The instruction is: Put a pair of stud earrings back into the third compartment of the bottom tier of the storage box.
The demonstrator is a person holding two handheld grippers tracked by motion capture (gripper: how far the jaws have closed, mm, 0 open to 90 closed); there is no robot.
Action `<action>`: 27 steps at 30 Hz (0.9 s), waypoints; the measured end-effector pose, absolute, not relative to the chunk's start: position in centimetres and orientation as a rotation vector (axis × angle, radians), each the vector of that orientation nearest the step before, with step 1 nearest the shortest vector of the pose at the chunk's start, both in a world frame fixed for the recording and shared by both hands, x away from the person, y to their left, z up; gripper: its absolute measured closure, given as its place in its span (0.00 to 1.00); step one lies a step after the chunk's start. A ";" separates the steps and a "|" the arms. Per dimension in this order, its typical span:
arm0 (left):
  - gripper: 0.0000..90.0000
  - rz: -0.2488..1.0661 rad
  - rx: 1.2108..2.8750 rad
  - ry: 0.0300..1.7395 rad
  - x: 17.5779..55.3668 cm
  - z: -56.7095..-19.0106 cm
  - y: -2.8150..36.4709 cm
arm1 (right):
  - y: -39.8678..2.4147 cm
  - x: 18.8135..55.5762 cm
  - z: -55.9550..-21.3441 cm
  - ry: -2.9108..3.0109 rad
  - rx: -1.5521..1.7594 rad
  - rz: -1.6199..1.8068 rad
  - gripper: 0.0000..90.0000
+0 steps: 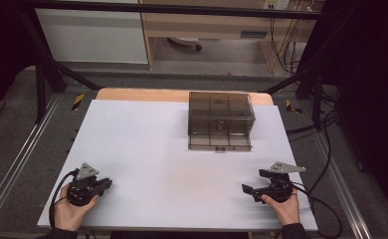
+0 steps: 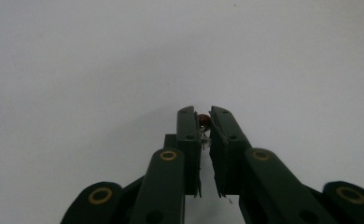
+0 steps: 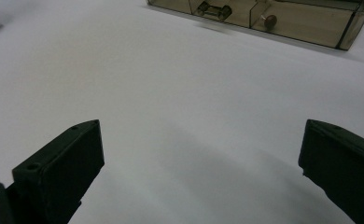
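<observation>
My left gripper (image 1: 107,184) rests at the front left of the white table, held in a hand. In the left gripper view its jaws are shut on a small reddish-brown bead-like part (image 2: 204,121) with a thin metal bit below it. My right gripper (image 1: 255,182) sits at the front right, held in the other hand, with its jaws wide open and nothing between them (image 3: 201,154). A smoky transparent drawer box (image 1: 221,119) stands at the back middle, its lowest drawer (image 3: 264,16) pulled out toward me. A small round brown piece (image 3: 270,20) lies in that drawer.
The white table top (image 1: 157,149) spreads between the grippers and the box. A wooden edge (image 1: 142,94) shows behind it. Black frame posts and cables (image 1: 326,149) run along the right side. A small metal-looking part (image 3: 213,9) lies in another drawer compartment.
</observation>
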State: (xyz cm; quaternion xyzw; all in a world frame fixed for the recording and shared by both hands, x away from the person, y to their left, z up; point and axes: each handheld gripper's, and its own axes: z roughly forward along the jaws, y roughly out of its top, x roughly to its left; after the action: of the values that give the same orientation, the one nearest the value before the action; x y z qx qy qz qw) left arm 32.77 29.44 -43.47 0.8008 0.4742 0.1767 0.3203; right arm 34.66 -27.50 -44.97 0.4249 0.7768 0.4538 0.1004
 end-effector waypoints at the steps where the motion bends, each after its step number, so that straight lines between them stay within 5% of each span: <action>1: 0.91 0.471 2.101 1.243 32.8 -43.4 29.4 | -27.5 34.7 -45.0 2.297 1.255 1.340 0.01; 27: 0.92 0.408 2.118 1.128 34.5 -41.6 24.8 | -27.4 34.7 -45.1 2.305 1.252 1.322 0.01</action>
State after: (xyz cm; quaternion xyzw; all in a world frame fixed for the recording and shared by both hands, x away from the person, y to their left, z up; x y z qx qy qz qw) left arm 34.51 24.75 -41.59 0.8163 0.4347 0.1572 0.3465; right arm 34.72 -27.41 -45.15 0.4239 0.7807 0.4477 0.1021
